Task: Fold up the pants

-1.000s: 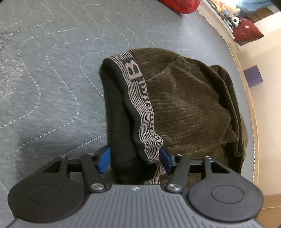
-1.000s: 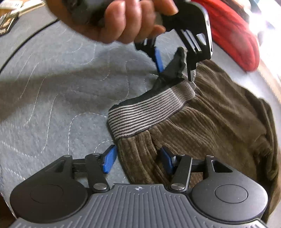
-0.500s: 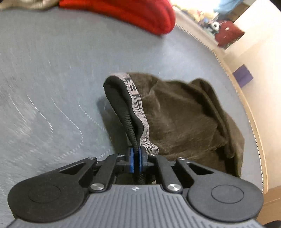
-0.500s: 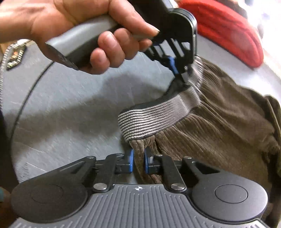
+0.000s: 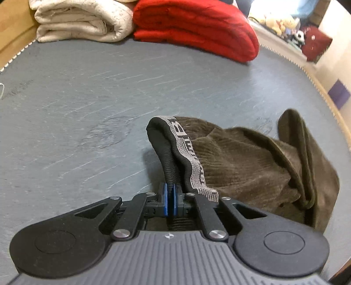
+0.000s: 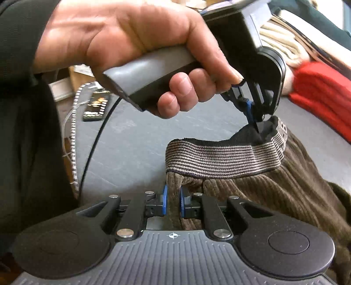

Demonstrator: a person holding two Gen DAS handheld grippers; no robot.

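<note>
Brown corduroy pants (image 5: 252, 166) with a striped grey-and-black elastic waistband (image 5: 186, 151) hang bunched over a grey quilted bed (image 5: 87, 109). My left gripper (image 5: 169, 199) is shut on the black inner edge of the waistband. In the right wrist view the pants (image 6: 285, 193) and waistband (image 6: 221, 157) show close up. My right gripper (image 6: 173, 203) is shut on the corduroy just below the waistband's left corner. The left gripper (image 6: 254, 118), held by a hand, pinches the waistband's far end and lifts it.
A folded cream blanket (image 5: 81, 19) and a folded red blanket (image 5: 195, 26) lie at the far end of the bed. The bed's edge (image 5: 324, 92) runs along the right, with stuffed toys (image 5: 283, 24) beyond. A dark device (image 6: 95, 108) lies off the left edge.
Both grippers went from open around the pants to shut on them. Both have lifted the waistband off the bed, and the views have tilted up toward the blankets.
</note>
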